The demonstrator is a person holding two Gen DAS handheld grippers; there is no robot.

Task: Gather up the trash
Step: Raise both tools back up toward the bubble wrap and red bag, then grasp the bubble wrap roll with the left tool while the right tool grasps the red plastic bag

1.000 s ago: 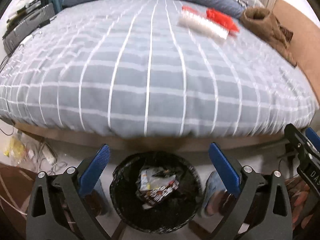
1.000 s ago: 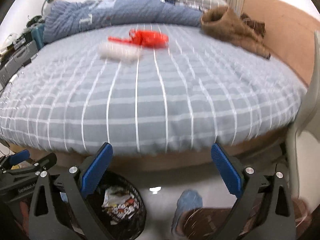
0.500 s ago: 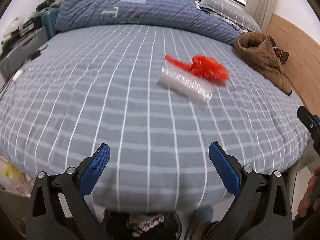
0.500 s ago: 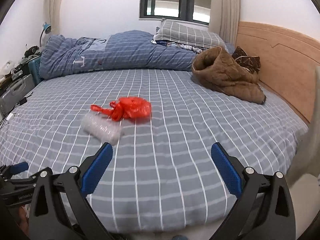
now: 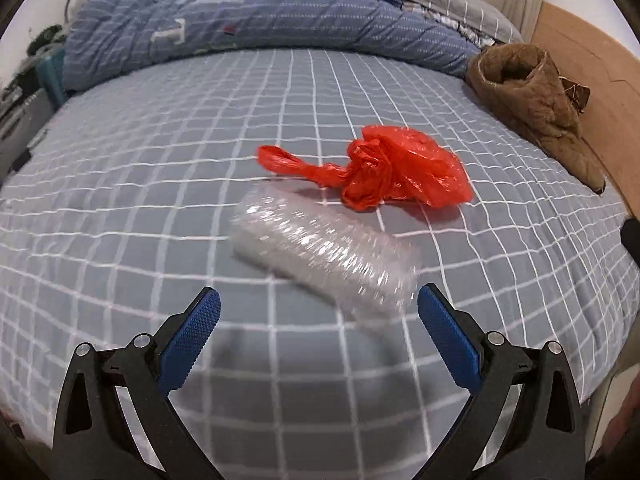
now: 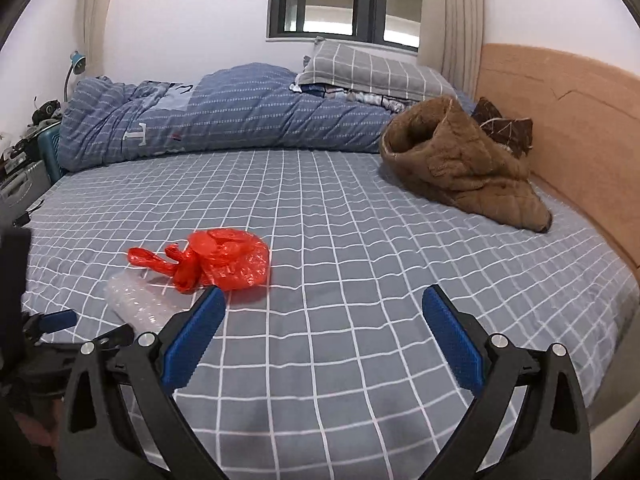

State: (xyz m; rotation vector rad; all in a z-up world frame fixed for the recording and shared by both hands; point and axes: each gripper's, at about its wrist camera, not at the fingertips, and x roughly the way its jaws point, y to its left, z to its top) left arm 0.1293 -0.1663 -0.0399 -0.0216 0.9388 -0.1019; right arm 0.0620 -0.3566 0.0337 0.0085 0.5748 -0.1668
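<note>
Two wide-open grippers, left gripper just short of the clear plastic roll beside the red bag, approach; next, straddle and clamp it.

Bed bears red bag, clear wrapper, brown coat.

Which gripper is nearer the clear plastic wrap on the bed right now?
Left. The left gripper hangs open just short of the clear plastic wrap, aimed at it. The right gripper is open too, off to the wrap's right.
</note>
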